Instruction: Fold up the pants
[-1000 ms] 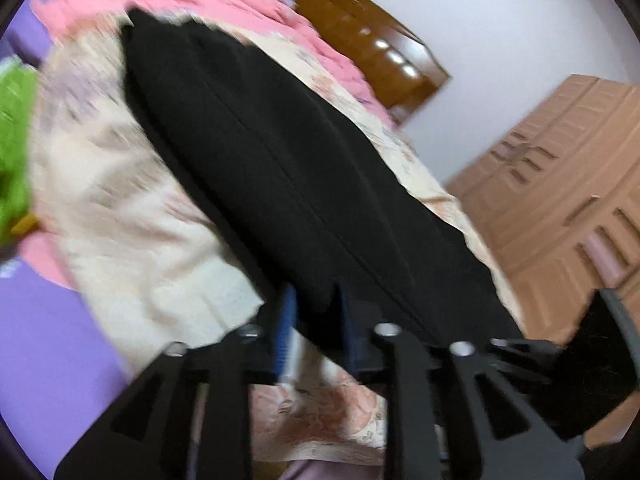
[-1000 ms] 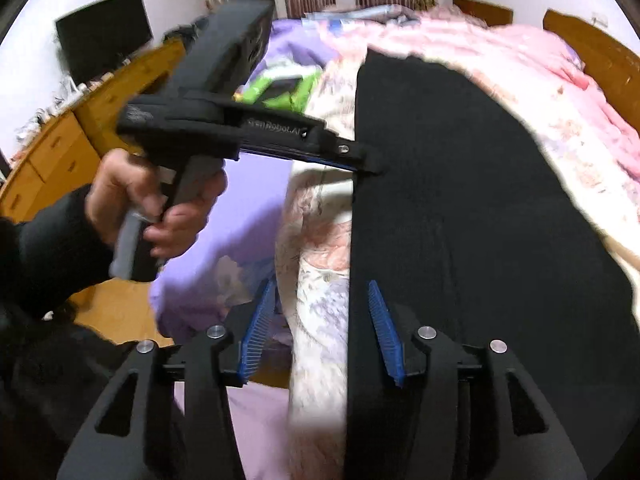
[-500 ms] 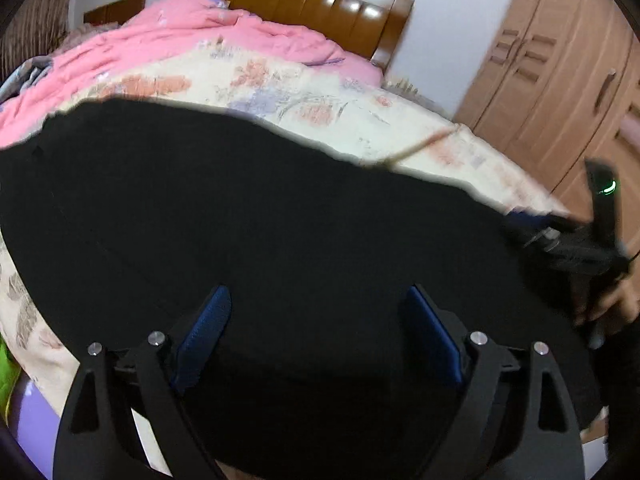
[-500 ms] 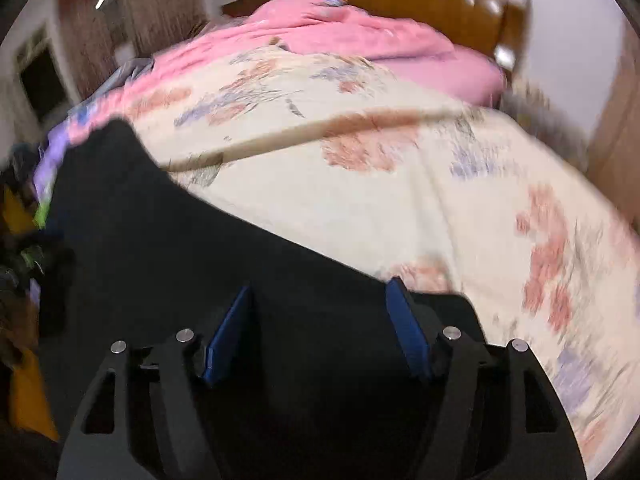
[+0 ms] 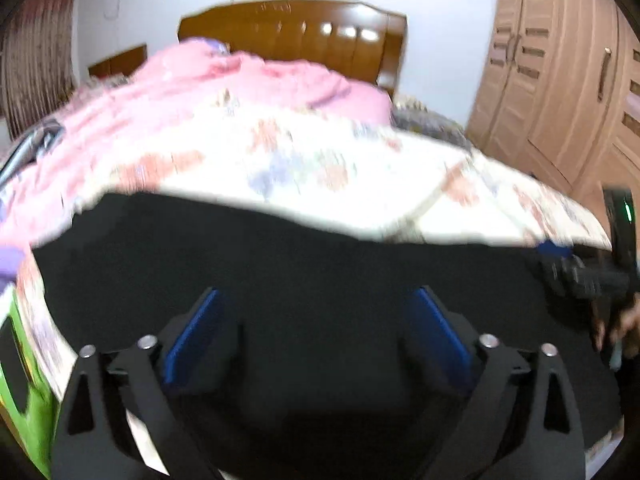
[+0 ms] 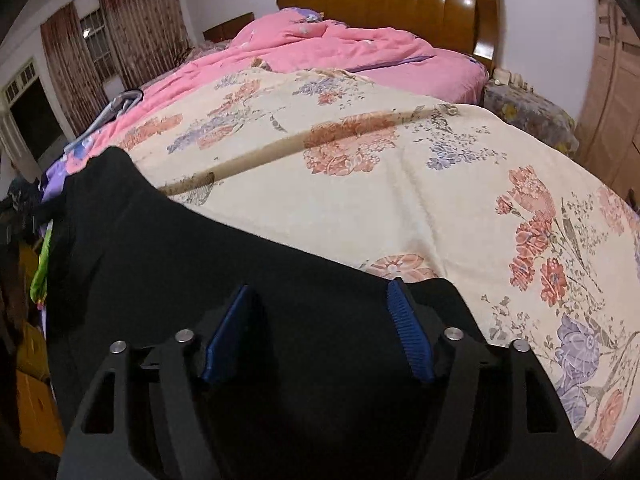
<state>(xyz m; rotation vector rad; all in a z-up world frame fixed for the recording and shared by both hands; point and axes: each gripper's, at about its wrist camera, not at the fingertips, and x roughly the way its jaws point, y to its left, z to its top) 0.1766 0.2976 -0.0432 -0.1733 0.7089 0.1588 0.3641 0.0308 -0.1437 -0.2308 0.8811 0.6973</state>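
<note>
The left gripper [image 5: 316, 336] has just been opening and stands spread wide above the black pants [image 5: 320, 264], gripping nothing. The right gripper [image 6: 320, 332], also just opening, seems clear of the cloth too. The pants lie flat along the near edge of the floral bedspread [image 6: 360, 184]; beyond lies a pink quilt [image 6: 320, 44]

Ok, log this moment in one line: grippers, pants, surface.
left gripper: open, jaws just opening, above pants | right gripper: open, jaws just opening, nothing clamped | black pants: flat on floral bedspread | fold: not visibly begun
</note>
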